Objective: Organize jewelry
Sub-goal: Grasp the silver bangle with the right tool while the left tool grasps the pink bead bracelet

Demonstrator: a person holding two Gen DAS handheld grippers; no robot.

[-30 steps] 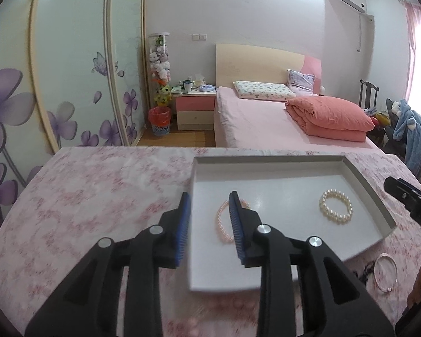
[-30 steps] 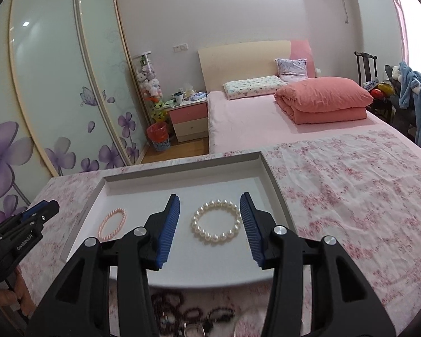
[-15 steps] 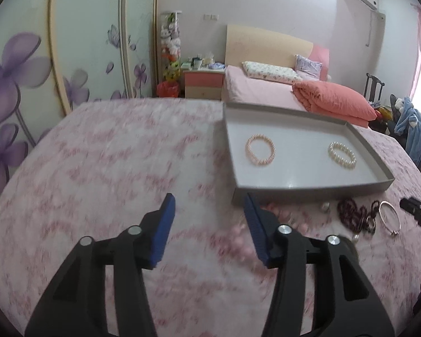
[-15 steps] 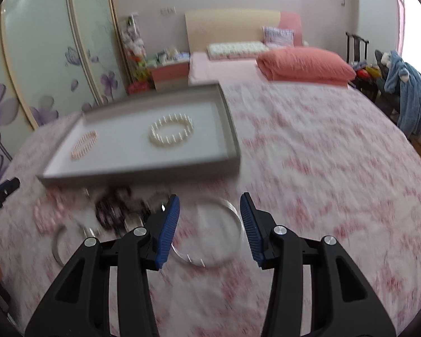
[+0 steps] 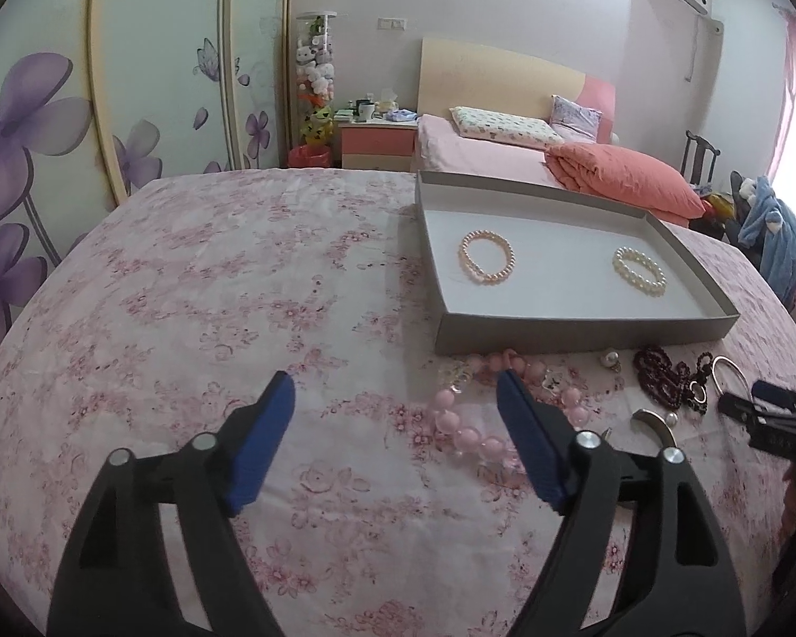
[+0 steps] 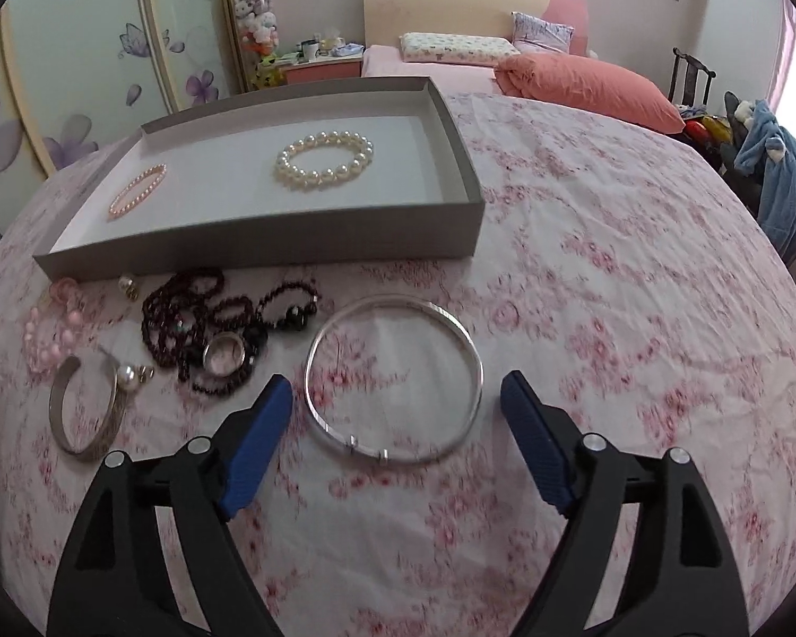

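Note:
A grey tray (image 5: pixel 578 330) (image 6: pixel 270 249) holds a pink pearl bracelet (image 5: pixel 487 256) (image 6: pixel 136 191) and a white pearl bracelet (image 5: pixel 639 271) (image 6: pixel 323 160). In front of the tray lie a pink bead bracelet (image 5: pixel 467 432) (image 6: pixel 48 339), dark bead strands (image 6: pixel 207 318) (image 5: pixel 663 379), a thin silver bangle (image 6: pixel 392 377), a wide silver cuff (image 6: pixel 82 409) and a pearl earring (image 6: pixel 127 371). My left gripper (image 5: pixel 395 393) is open and empty, just behind the pink beads. My right gripper (image 6: pixel 398 398) is open and empty, its jaws to either side of the near half of the silver bangle.
The table wears a pink floral cloth (image 5: pixel 212 276). The right gripper's tip (image 5: pixel 769 409) shows at the right edge of the left wrist view. A bed (image 6: pixel 557 79), a nightstand (image 5: pixel 379 146) and floral wardrobe doors (image 5: pixel 53 132) stand behind.
Both grippers have pulled back from over the tray to the cloth in front of it and opened wider. The two pearl bracelets stay in the tray.

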